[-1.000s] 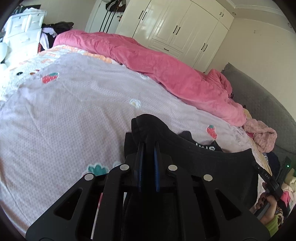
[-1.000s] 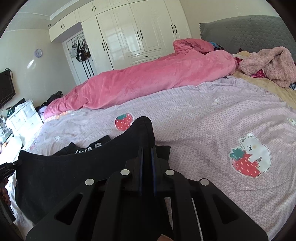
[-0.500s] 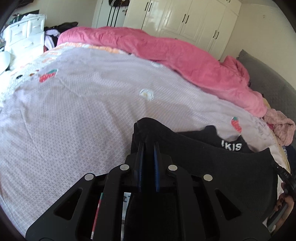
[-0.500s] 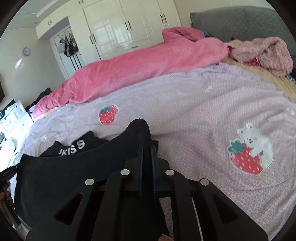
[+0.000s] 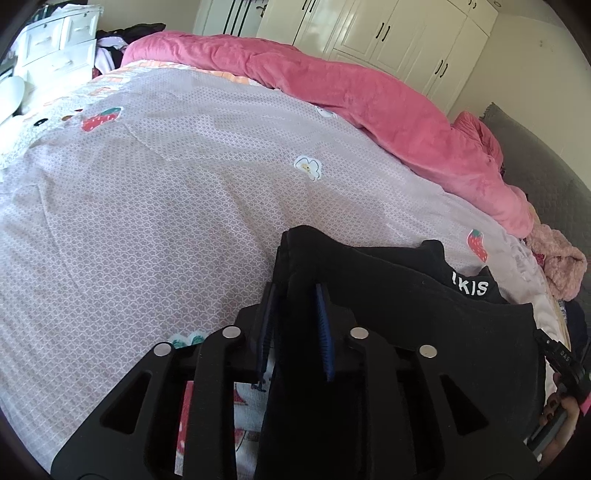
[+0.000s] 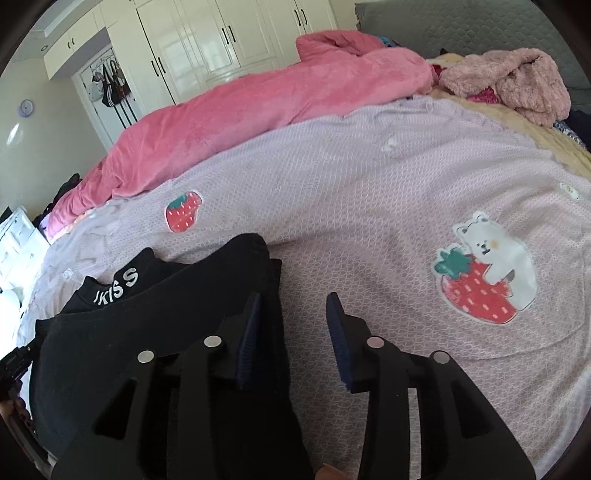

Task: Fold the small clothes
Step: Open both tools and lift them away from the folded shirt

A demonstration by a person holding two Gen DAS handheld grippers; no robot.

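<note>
A black garment [image 5: 413,317] with white lettering on its collar lies on the lilac bedspread [image 5: 155,206]. It also shows in the right wrist view [image 6: 147,325]. My left gripper [image 5: 295,321] is open, its jaws apart around the garment's left corner, which still lies between them. My right gripper [image 6: 291,332] is open wide at the garment's right corner; the cloth lies by its left finger [image 6: 251,332] and on the bedspread [image 6: 388,206].
A pink duvet [image 5: 369,96] lies along the far side of the bed, also in the right wrist view [image 6: 258,110]. A fluffy pink garment [image 6: 517,81] lies by the grey headboard [image 6: 461,26]. White wardrobes [image 5: 388,29] and white drawers [image 5: 55,51] stand beyond.
Both grippers have come down toward the bed with the garment and opened; they were shut on its corners before. The garment now rests on the bedspread.
</note>
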